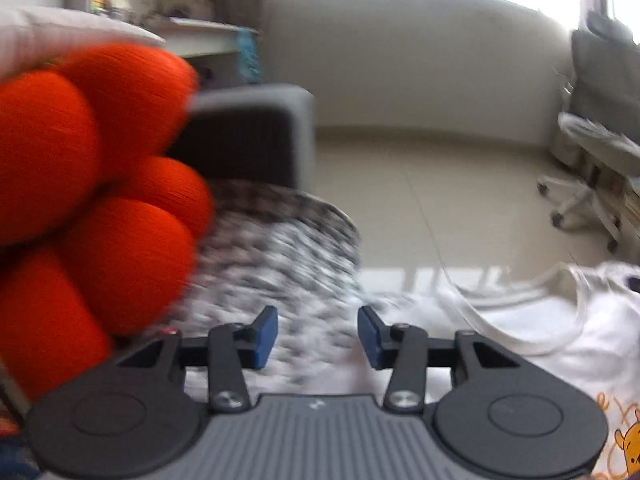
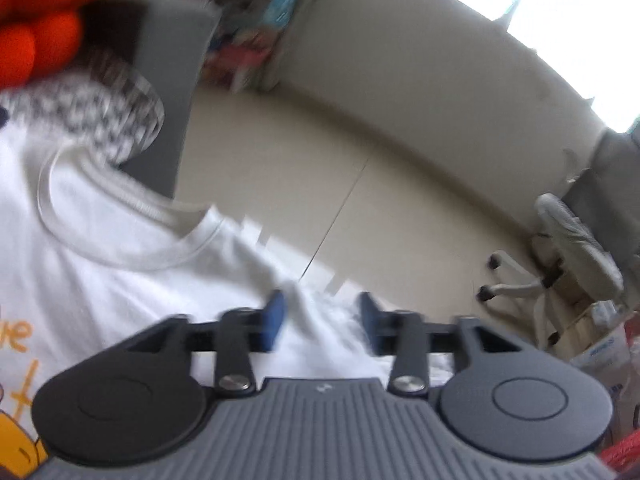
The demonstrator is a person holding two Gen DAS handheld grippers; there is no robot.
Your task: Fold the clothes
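My left wrist camera looks low along its fingers, close over the white T-shirt (image 1: 540,332), toward the far wall. My right one does likewise, tilted. Both share the orange cushion (image 1: 92,184), patterned cloth (image 2: 100,116) and office chair (image 2: 568,240).

White T-shirt (image 2: 120,248) with orange cartoon print, spread flat, ribbed collar open, beside speckled black-and-white garment (image 1: 280,248)

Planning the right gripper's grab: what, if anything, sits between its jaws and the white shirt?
Nothing visible. The right gripper is open directly over the white shirt, cloth showing between its jaws.
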